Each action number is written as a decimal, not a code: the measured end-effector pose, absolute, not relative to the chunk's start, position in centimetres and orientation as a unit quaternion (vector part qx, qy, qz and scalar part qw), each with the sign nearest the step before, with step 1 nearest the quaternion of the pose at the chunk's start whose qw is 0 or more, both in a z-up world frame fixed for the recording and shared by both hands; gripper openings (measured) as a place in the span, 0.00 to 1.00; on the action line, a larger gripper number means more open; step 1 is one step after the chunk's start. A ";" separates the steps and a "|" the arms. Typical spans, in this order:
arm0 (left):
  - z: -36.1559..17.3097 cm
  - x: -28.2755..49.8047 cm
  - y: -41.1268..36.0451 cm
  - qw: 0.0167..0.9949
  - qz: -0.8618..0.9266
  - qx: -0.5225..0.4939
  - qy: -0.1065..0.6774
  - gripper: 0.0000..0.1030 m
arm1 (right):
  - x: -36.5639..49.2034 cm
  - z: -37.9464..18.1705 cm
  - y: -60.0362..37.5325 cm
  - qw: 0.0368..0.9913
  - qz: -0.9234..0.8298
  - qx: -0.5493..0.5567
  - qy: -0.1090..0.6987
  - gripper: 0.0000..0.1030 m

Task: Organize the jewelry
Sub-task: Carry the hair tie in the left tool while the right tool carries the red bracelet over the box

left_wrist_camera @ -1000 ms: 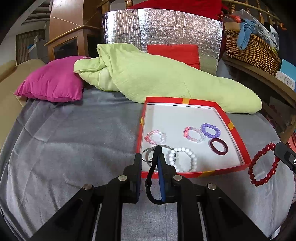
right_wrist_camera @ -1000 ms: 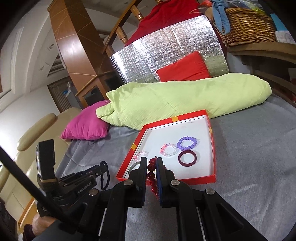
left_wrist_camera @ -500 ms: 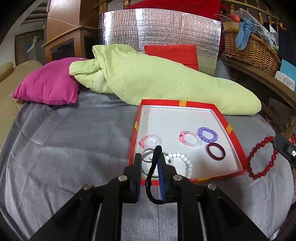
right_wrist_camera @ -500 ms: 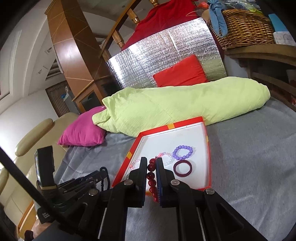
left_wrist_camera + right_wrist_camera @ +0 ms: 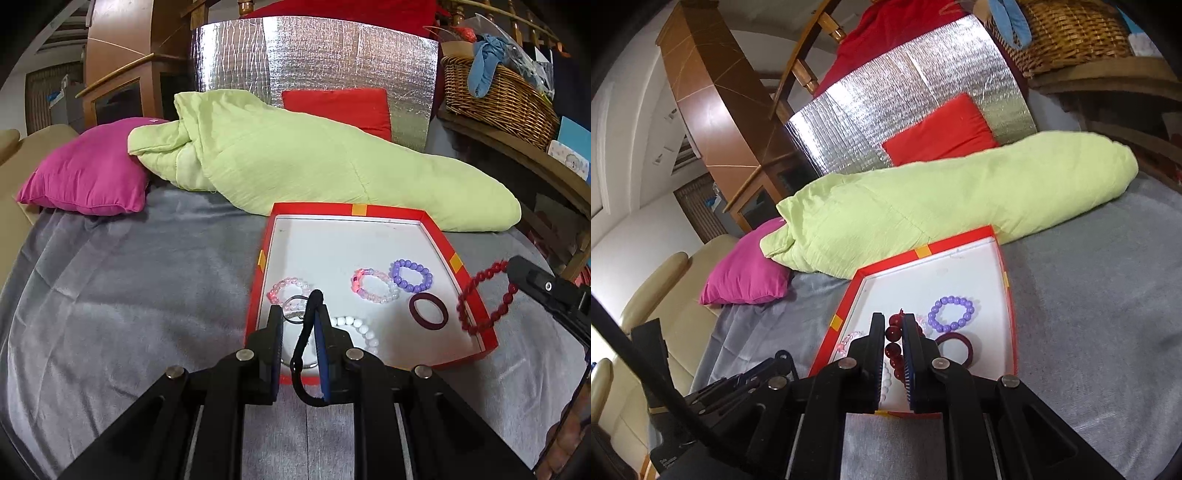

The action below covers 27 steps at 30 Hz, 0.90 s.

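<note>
The red tray [image 5: 458, 264] lay on the grey blanket [image 5: 129, 295] and held 6 pieces: 1 pale pink bead bracelet [image 5: 290, 288], 1 pink-and-lilac bead bracelet [image 5: 373, 286], 1 purple bead bracelet [image 5: 412, 275], 1 maroon bangle [image 5: 428, 310], 1 white bead bracelet [image 5: 360, 328] and 1 thin metal ring [image 5: 293, 314] partly hidden behind the left tool. 2 more pieces were off the tray floor, 1 in each tool. The left gripper [image 5: 298, 321] stood with a clear gap between its pads, and the black cord loop [image 5: 306, 347] hung against the right-hand pad; whether the loop was truly pinched could not be told. The right gripper [image 5: 892, 332] was closed narrowly on the red bead bracelet [image 5: 893, 349], which in the left view dangled over the tray's right rim. Behind lay 1 green quilt [image 5: 332, 166], 1 magenta pillow [image 5: 85, 177] and 1 red cushion [image 5: 336, 107]. Compared with 1.0 s before, the red bracelet had moved from outside the tray to its rim, and both tools had come nearer the tray.
</note>
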State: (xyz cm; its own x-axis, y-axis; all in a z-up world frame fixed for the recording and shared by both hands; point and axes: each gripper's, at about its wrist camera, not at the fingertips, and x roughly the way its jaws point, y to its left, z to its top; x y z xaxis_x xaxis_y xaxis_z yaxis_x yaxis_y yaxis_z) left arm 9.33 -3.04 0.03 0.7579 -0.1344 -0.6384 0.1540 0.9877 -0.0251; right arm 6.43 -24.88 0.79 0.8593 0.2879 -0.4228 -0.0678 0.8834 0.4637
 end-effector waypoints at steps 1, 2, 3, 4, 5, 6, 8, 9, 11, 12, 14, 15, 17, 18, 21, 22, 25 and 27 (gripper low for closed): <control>0.0 9.5 -3.1 0.937 -0.078 0.014 0.340 0.17 | 6.6 0.7 -25.0 0.937 0.096 0.224 0.251 0.10; -0.1 9.8 -3.1 0.937 -0.081 0.013 0.341 0.17 | 6.6 0.6 -25.1 0.936 0.097 0.225 0.252 0.10; -0.2 10.1 -3.1 0.935 -0.087 0.009 0.343 0.17 | 6.6 0.6 -25.3 0.936 0.097 0.226 0.253 0.10; -0.3 10.4 -3.1 0.934 -0.092 0.006 0.344 0.17 | 6.6 0.6 -25.5 0.935 0.096 0.228 0.253 0.10; -0.3 10.7 -3.2 0.934 -0.099 0.002 0.344 0.17 | 6.6 0.6 -25.8 0.935 0.096 0.231 0.253 0.10; -0.3 11.0 -3.3 0.933 -0.107 -0.001 0.342 0.17 | 6.7 0.5 -26.0 0.933 0.096 0.236 0.253 0.10; -0.4 11.7 -3.6 0.932 -0.123 -0.008 0.342 0.17 | 6.8 0.3 -26.4 0.932 0.094 0.242 0.255 0.10; -0.4 11.9 -3.8 0.931 -0.127 -0.011 0.343 0.17 | 6.9 0.2 -26.5 0.931 0.093 0.243 0.256 0.10; -0.6 12.5 -4.3 0.928 -0.135 -0.014 0.346 0.17 | 7.1 0.0 -26.5 0.930 0.091 0.245 0.260 0.10; -0.8 12.9 -4.7 0.927 -0.138 -0.014 0.349 0.17 | 7.2 -0.1 -26.5 0.929 0.091 0.246 0.262 0.10; -1.1 13.6 -5.2 0.924 -0.143 -0.014 0.355 0.17 | 7.3 -0.2 -26.5 0.928 0.092 0.246 0.263 0.10; -1.2 14.2 -5.5 0.922 -0.146 -0.015 0.357 0.17 | 7.3 -0.2 -26.5 0.930 0.090 0.243 0.262 0.10; -1.5 15.1 -5.9 0.920 -0.150 -0.016 0.361 0.17 | 7.3 -0.2 -26.6 0.931 0.089 0.240 0.262 0.10; -1.6 15.4 -5.9 0.920 -0.151 -0.016 0.362 0.17 | 7.3 -0.2 -26.8 0.930 0.088 0.242 0.262 0.10; -2.0 16.3 -6.2 0.917 -0.149 -0.022 0.370 0.17 | 7.6 -0.5 -27.1 0.928 0.085 0.247 0.266 0.10; -2.1 16.5 -6.3 0.916 -0.149 -0.024 0.373 0.17 | 7.7 -0.7 -27.2 0.927 0.084 0.250 0.268 0.10; -2.3 17.0 -6.7 0.916 -0.148 -0.019 0.372 0.17 | 8.1 -1.1 -27.0 0.923 0.086 0.254 0.275 0.10; -2.4 17.4 -7.0 0.917 -0.146 -0.015 0.371 0.17 | 8.4 -1.2 -26.6 0.922 0.091 0.255 0.278 0.10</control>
